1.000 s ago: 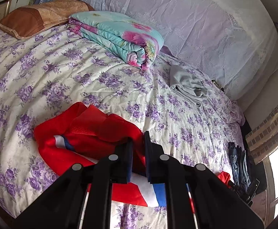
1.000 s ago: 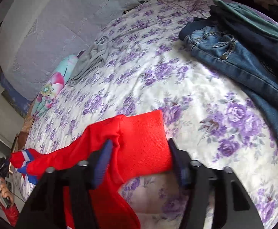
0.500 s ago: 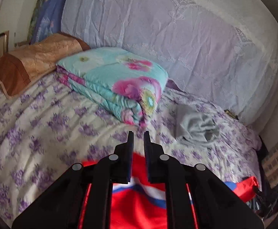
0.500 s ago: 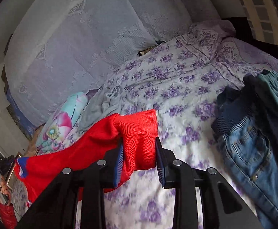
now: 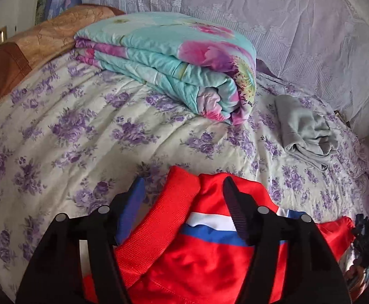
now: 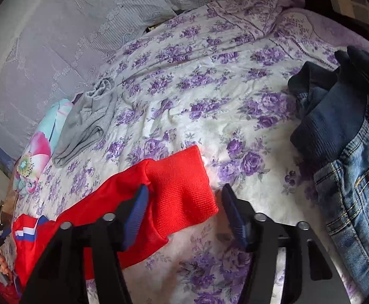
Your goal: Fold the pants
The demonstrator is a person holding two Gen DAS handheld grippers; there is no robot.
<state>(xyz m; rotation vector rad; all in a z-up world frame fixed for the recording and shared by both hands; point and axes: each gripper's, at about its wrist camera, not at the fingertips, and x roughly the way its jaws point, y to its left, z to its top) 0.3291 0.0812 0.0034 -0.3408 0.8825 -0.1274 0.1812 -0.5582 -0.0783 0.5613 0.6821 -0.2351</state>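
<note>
Red track pants [image 5: 197,258] with a white and blue stripe lie on the flowered bedspread [image 5: 83,131]. My left gripper [image 5: 184,190] is opening over their ribbed waistband end, which lies between the jaws untouched by the pads. In the right wrist view the pants' red ribbed cuff [image 6: 184,192] rests on the bedspread [image 6: 209,88] between the opening jaws of my right gripper [image 6: 184,200]; the left pad sits close to the cloth, the right pad stands apart from it.
A folded turquoise floral quilt [image 5: 174,58] and a brown pillow [image 5: 32,45] lie at the bed's head. Folded grey pants [image 5: 303,131] rest near the wall. Blue jeans [image 6: 356,182] and dark garments [image 6: 329,116] are piled at the right.
Both grippers carried the red pants across the bed toward the wall, then let go. The left jaws went from shut to wide; the right jaws released the cuff, which now lies flat.
</note>
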